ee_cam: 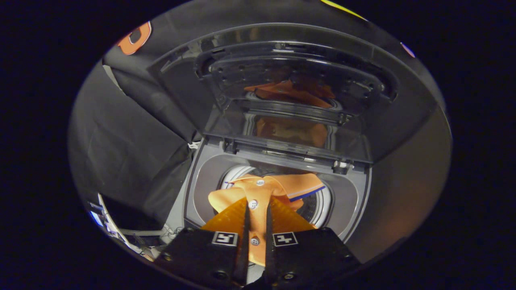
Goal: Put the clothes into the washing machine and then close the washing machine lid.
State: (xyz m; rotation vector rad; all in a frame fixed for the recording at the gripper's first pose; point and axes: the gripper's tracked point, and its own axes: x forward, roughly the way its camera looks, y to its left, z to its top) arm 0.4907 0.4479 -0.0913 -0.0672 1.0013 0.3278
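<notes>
Item one: gripper (258, 205), which I hold above the front edge of the washing machine (350, 201). Its two fingers are drawn close together and pinch the buttoned placket of the shirt between them.

Item two: orange shirt (262, 191), white buttons along the pinched strip, a dark blue and white band on one fold toward the right. It hangs from the fingers over the round drum opening (318, 205), its collar end spread just beyond the fingertips; I cannot tell how much of it rests inside the drum.

Item three: washing machine, grey top-loader, opening ringed by a pale rim.

Item four: washing machine lid (282, 80), raised upright at the rear edge on its hinges, its dark glossy underside reflecting the orange cloth.
</notes>
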